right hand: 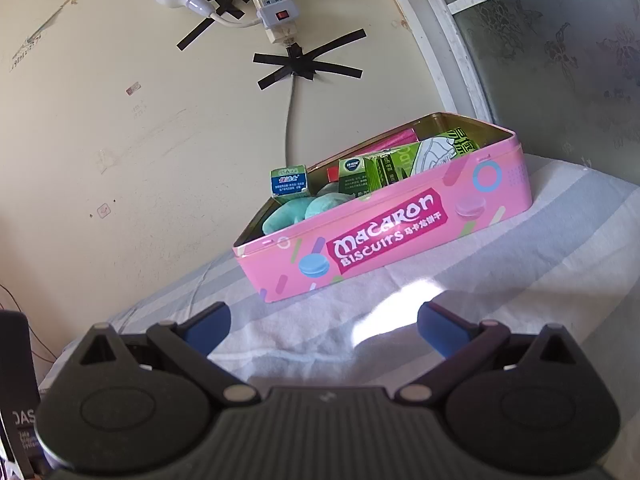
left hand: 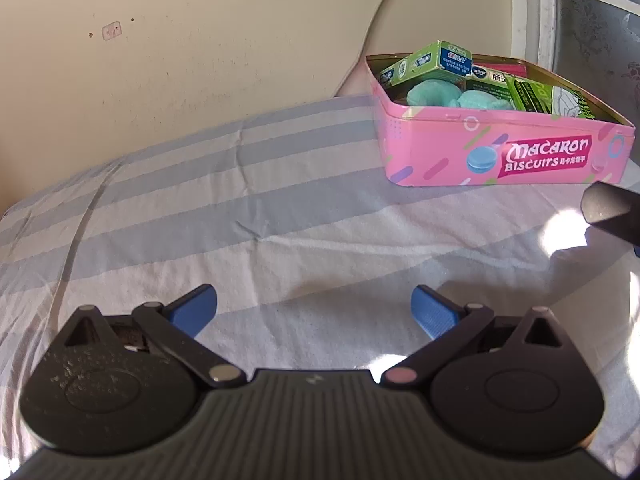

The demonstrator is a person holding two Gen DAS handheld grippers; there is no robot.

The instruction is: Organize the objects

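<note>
A pink "Macaron Biscuits" tin [left hand: 504, 152] stands open on the striped cloth, far right in the left wrist view and centre in the right wrist view [right hand: 384, 240]. It holds a green toothpaste box [left hand: 428, 66] [right hand: 289, 179], teal soft pieces [left hand: 432, 94] [right hand: 300, 210], and green packets [left hand: 556, 98] [right hand: 400, 164]. My left gripper [left hand: 314, 310] is open and empty, low over the cloth, short and left of the tin. My right gripper [right hand: 324, 328] is open and empty just in front of the tin; part of it shows in the left wrist view [left hand: 612, 212].
The tin sits on a grey-and-white striped cloth [left hand: 240, 220] against a cream wall [left hand: 200, 60]. A power strip [right hand: 272, 4] with a cable is taped to the wall above the tin. A frosted window frame [right hand: 452, 48] is at the right. A dark object [right hand: 16, 380] stands at the left edge.
</note>
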